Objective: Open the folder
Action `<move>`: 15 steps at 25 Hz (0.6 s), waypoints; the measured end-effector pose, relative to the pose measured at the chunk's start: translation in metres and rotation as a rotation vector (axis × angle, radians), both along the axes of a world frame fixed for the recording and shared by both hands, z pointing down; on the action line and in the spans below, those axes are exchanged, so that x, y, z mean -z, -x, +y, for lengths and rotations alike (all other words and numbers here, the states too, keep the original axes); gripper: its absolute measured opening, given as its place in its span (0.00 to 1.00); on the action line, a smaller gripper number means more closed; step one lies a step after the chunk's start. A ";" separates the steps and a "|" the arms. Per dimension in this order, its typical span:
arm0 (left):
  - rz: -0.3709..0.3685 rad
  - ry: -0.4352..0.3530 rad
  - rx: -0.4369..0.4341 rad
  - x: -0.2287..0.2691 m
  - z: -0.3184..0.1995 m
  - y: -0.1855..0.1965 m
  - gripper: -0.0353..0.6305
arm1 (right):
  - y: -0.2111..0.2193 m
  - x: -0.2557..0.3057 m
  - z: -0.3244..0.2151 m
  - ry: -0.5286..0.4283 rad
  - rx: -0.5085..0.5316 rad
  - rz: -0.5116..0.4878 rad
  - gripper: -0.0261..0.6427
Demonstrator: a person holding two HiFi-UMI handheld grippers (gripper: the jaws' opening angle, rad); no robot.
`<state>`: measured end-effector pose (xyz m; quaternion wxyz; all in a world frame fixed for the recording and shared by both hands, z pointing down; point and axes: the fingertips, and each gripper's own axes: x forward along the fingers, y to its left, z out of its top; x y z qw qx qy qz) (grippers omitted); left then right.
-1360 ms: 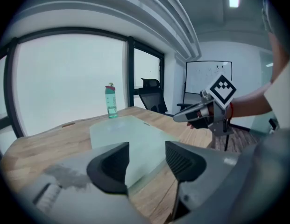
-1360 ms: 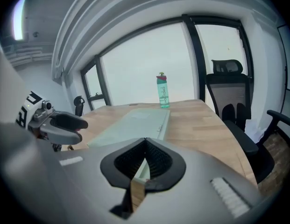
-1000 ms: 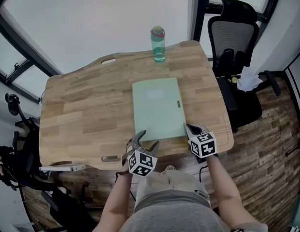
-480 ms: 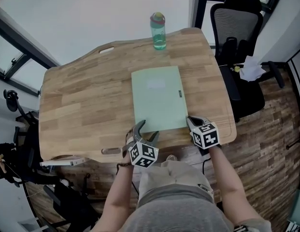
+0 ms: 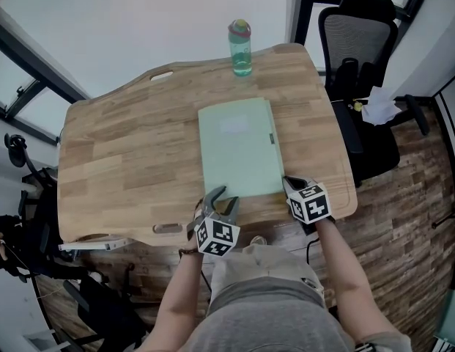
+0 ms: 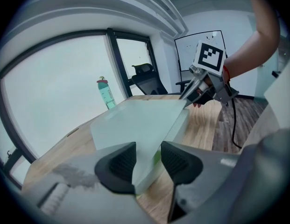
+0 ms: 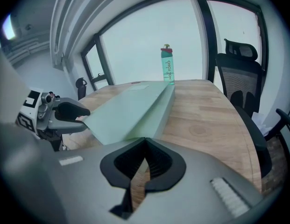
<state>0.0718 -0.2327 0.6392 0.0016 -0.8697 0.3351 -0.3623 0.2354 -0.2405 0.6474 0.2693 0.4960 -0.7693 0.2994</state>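
A pale green folder [image 5: 236, 149] lies in the middle of the wooden table [image 5: 132, 160]. My right gripper [image 5: 289, 186] is shut on the near right corner of its cover [image 7: 130, 108] and holds that cover lifted off the lower leaf. The same grip shows in the left gripper view, where the right gripper [image 6: 188, 96] pinches the raised cover [image 6: 135, 122]. My left gripper [image 5: 222, 199] is at the near left corner. Its jaws are closing, with the cover's edge between the pads [image 6: 120, 162] and a gap still visible on both sides.
A teal water bottle [image 5: 240, 47] stands at the table's far edge, behind the folder. A black office chair [image 5: 357, 57] with a white cloth [image 5: 378, 111] on it sits to the right of the table. The near table edge lies just below both grippers.
The folder's cover has come up a little at its right side. The left gripper's jaws have narrowed around the cover's near corner. Both hands have stayed about where they were.
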 end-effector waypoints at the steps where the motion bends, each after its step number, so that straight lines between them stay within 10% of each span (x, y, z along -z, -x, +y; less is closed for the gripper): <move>1: 0.015 -0.004 0.002 0.003 0.000 0.001 0.30 | 0.000 0.000 0.000 0.001 -0.002 0.000 0.04; 15: 0.145 -0.067 0.137 0.039 0.004 0.042 0.13 | -0.001 0.000 0.000 -0.013 -0.019 0.043 0.05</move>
